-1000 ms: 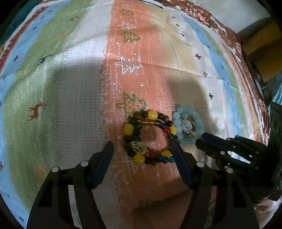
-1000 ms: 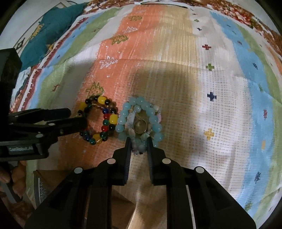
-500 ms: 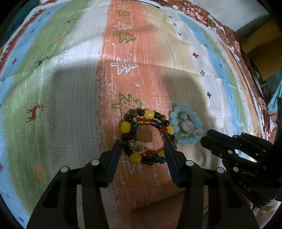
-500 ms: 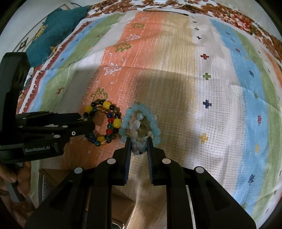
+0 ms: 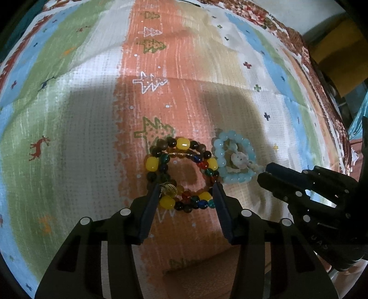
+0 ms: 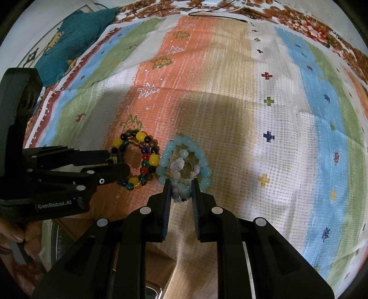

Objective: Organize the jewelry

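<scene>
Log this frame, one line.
left tongs: open, straddling multicolour bracelet | right tongs: shut on pale-blue bracelet | both bracelets on cloth

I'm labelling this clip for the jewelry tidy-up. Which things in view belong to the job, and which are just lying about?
Part of the job:
- multicolored bead bracelet, between the left gripper jaws
- pale blue bead bracelet, right gripper closed on its near beads

Lying about:
- striped cloth underneath
- teal fabric at the far left
- black cable at the far edge

Your cloth [image 5: 92,115] shows stripes of orange, tan, white, green and blue, with tree, cross and red deer motifs. One bracelet [image 5: 181,174] mixes yellow, red, blue, green and dark beads; the other bracelet [image 6: 184,161] is pale aqua. Both your hand-held grippers are black.
</scene>
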`<state>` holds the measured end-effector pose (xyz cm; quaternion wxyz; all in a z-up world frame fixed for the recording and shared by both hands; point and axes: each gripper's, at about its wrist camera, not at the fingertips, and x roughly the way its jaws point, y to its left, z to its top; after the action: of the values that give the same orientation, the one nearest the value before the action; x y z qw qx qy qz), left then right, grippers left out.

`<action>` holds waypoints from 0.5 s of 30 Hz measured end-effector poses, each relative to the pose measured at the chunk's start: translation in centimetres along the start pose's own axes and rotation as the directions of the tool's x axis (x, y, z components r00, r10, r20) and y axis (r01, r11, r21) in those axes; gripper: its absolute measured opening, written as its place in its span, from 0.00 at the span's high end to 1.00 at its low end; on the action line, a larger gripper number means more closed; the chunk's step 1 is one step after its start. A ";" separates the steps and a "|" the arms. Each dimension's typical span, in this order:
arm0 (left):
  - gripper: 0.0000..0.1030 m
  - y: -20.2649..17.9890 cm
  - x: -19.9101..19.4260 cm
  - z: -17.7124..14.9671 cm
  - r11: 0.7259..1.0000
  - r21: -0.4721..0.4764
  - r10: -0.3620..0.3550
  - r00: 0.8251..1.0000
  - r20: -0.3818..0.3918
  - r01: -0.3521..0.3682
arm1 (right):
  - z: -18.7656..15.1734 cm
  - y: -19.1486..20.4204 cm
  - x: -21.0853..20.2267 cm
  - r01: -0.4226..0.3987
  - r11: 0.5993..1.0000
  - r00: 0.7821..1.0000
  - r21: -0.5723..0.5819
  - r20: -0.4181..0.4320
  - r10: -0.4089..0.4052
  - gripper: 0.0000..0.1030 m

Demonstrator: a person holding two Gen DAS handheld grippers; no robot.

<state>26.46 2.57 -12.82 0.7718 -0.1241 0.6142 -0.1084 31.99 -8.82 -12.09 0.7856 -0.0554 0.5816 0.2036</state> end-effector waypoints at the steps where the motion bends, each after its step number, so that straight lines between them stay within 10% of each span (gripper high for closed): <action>1: 0.55 -0.1 0.1 0.0 1.000 0.006 0.004 1.000 -0.006 -0.004 | 0.0 0.0 0.0 0.000 1.000 1.000 0.000 -0.001 0.000 0.83; 12: 0.60 -0.2 0.3 -0.1 1.000 -0.005 0.004 1.000 -0.017 -0.004 | -0.1 0.0 0.3 0.001 1.000 1.000 -0.001 -0.007 -0.001 0.83; 15: 0.75 0.3 0.4 0.0 1.000 -0.023 0.015 1.000 -0.022 -0.016 | -0.1 0.0 0.4 0.002 1.000 1.000 -0.001 -0.008 -0.002 0.83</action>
<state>26.55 2.75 -13.27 0.7642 -0.1269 0.6249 -0.0966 31.99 -8.73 -12.48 0.7835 -0.0571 0.5845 0.2030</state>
